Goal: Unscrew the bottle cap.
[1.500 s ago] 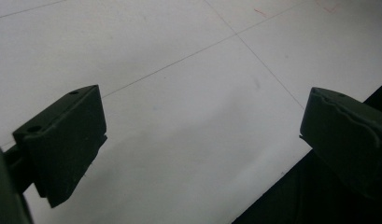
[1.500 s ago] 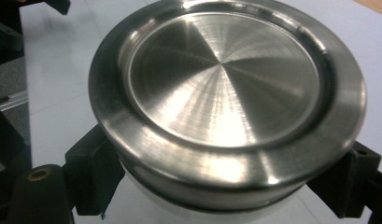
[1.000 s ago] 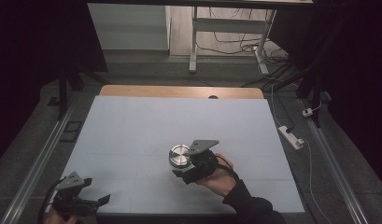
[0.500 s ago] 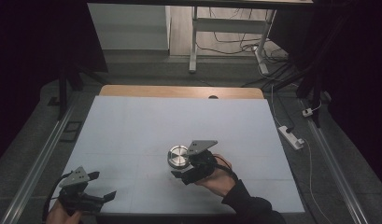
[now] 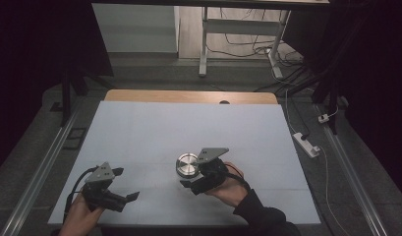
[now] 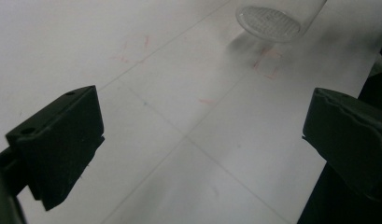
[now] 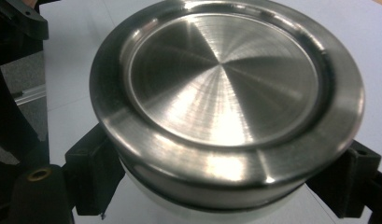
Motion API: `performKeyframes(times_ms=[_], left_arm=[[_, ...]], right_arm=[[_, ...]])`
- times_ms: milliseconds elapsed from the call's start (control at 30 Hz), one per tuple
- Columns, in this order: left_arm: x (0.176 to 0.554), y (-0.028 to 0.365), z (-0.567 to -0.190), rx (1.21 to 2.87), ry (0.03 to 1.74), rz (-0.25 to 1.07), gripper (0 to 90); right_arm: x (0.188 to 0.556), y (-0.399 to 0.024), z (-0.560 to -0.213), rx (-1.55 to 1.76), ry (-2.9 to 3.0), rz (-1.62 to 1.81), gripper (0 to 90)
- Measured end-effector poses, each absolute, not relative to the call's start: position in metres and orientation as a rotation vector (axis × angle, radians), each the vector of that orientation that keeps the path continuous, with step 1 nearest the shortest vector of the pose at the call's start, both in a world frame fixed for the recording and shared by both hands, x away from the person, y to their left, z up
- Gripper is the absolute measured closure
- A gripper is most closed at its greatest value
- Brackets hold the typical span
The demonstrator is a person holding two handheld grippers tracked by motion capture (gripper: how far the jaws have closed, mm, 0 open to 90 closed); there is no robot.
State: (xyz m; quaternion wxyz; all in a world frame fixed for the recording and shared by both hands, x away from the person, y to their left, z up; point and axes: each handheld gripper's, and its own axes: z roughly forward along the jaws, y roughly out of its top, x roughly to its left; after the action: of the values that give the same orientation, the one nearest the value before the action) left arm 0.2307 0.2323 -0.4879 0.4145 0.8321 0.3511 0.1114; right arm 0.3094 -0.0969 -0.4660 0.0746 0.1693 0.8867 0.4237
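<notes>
A clear jar with a brushed-steel lid (image 5: 187, 163) stands near the middle front of the white-covered table (image 5: 188, 123). My right gripper (image 5: 186, 173) is shut on the jar, its jaws pressing the body just under the lid (image 7: 226, 98); one black finger (image 7: 93, 172) shows at the left and one at the right. My left gripper (image 5: 127, 183) is open at the front left, apart from the jar, with nothing between its fingers (image 6: 58, 144). In the left gripper view the jar's clear base (image 6: 268, 21) lies ahead at the top edge.
The table's bare wooden far edge (image 5: 188, 97) shows beyond the white sheet. A white power strip (image 5: 306, 144) and cables lie on the floor at the right. Faint red pen marks (image 6: 268, 63) are on the sheet near the jar.
My left gripper has come up from the front left corner onto the sheet, moving right toward the jar. The right gripper and the jar have stayed put.
</notes>
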Motion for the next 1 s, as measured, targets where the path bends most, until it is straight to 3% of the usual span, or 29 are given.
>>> performKeyframes(times_ms=[600, 1000], left_arm=[[0.274, 0.185, -0.448, 2.103, 0.632, 0.242, 0.0], [0.298, 0.147, -0.437, 2.191, 0.371, 0.131, 0.0]], right_arm=[[0.308, -0.094, -0.466, 0.477, 2.68, 1.284, 15.1], [0.307, -0.091, -0.467, 0.447, 2.698, 1.285, 15.2]])
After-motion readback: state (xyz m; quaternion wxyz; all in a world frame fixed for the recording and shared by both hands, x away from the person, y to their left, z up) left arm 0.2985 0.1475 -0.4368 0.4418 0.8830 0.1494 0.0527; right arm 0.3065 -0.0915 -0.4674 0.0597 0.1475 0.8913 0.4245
